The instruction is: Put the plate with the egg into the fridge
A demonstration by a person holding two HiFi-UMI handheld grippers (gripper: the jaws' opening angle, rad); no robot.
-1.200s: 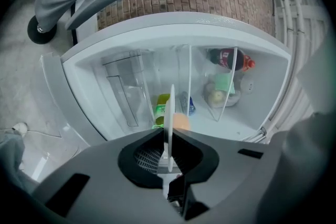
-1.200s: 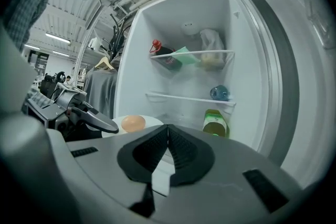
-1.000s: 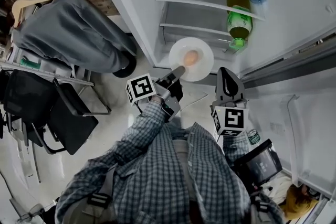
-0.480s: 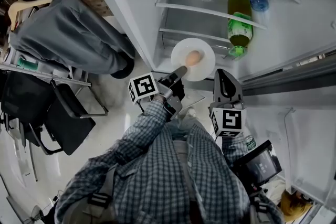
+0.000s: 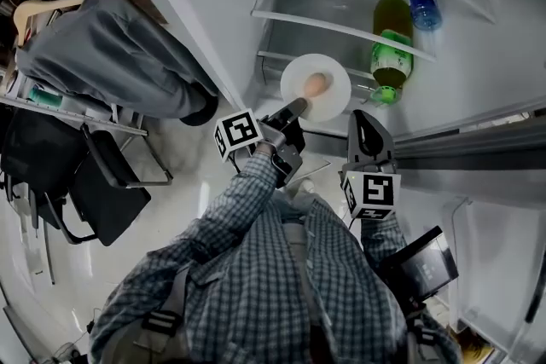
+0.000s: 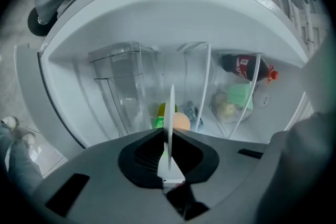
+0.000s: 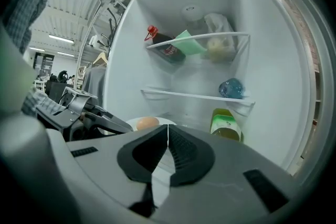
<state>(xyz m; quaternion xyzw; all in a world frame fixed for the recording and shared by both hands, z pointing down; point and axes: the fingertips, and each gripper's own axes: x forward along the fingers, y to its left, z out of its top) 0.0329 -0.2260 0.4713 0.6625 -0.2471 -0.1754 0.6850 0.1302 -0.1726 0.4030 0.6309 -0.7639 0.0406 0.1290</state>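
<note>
From the head view, my left gripper (image 5: 294, 107) is clamped on the near rim of the white plate (image 5: 338, 95); the egg (image 5: 316, 84) sits near the plate's middle; the plate is held at the open front of the fridge (image 5: 478, 55), just left of the green bottle (image 5: 391, 49). I can't tell from here whether it rests on a shelf (image 5: 328, 23). The right gripper (image 5: 365, 120) hangs just right of the plate, not touching it; my checked shirt (image 5: 273, 268) covers both forearms. The top shelf is cut off by the frame edge.

From the left gripper view, the plate is edge-on, a thin white line pinched between the two jaws; only the top of the egg clears the gripper body. The green bottle is mostly hidden behind the plate. Far right, a dark bottle with a red cap (image 6: 244, 66) lies on its side behind a shelf edge; the pale things beneath it are too blurred to name.

From the right gripper view, the jaws are pressed together with nothing between them. Beyond them, the plate's near part is hidden by the gripper body; the egg shows above it. A blue bottle (image 7: 231, 88) lies on the middle shelf.
</note>
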